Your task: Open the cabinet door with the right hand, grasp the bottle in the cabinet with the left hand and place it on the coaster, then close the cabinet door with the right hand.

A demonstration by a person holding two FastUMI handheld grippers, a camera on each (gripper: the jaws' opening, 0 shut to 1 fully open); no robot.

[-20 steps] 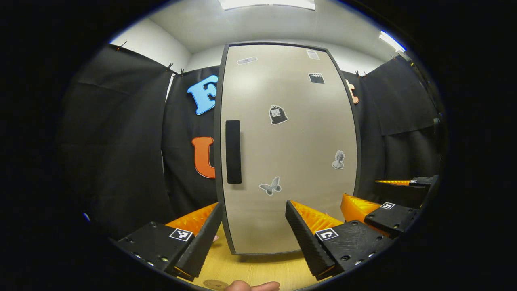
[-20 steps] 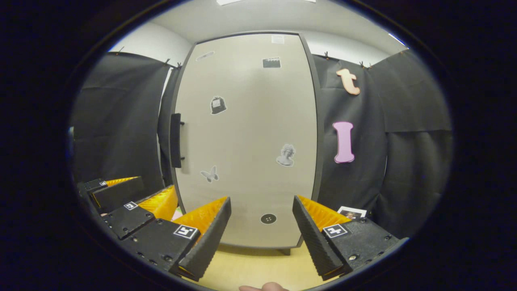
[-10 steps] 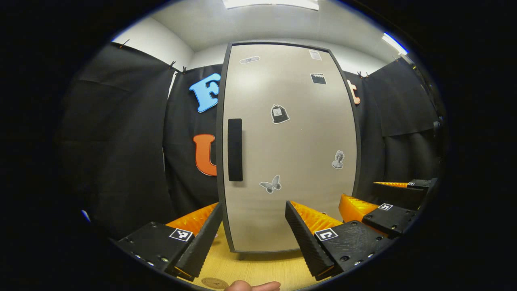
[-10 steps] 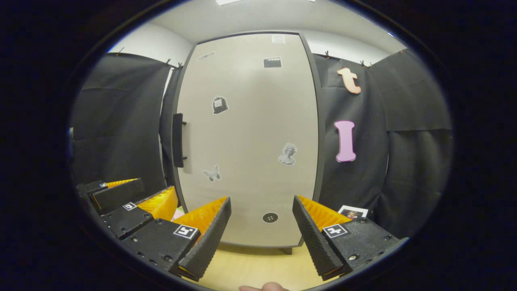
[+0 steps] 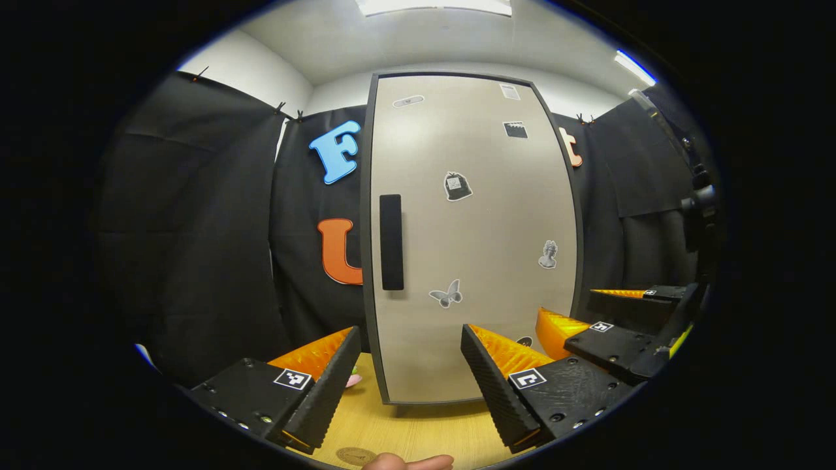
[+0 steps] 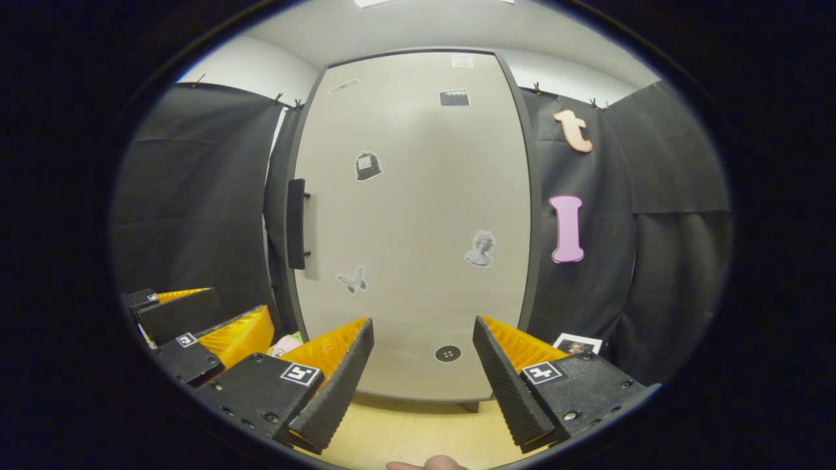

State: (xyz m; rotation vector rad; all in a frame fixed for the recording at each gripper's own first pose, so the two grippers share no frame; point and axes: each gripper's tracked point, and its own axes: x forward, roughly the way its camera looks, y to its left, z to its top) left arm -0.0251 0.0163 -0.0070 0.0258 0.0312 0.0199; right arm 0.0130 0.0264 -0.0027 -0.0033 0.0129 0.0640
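Tall beige cabinet door [image 6: 411, 222] w/ black bar handle [image 6: 296, 223] shut on pale wood desk [image 6: 418, 434], bottle presumably behind it, both hand-held grippers [image 6: 421, 385] [image 5: 408, 385] spread & empty; risk: right misses the far-left handle, tips slip off.

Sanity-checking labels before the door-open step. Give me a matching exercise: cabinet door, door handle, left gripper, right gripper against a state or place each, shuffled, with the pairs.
Things:
1. cabinet door
2. door handle
3. left gripper
4. right gripper

States or places:
A. open, with the other gripper to its right
B. shut
C. open, with the other gripper to its left
D. upright dark bar near the door's left edge

Pairs: 1-B, 2-D, 3-A, 4-C
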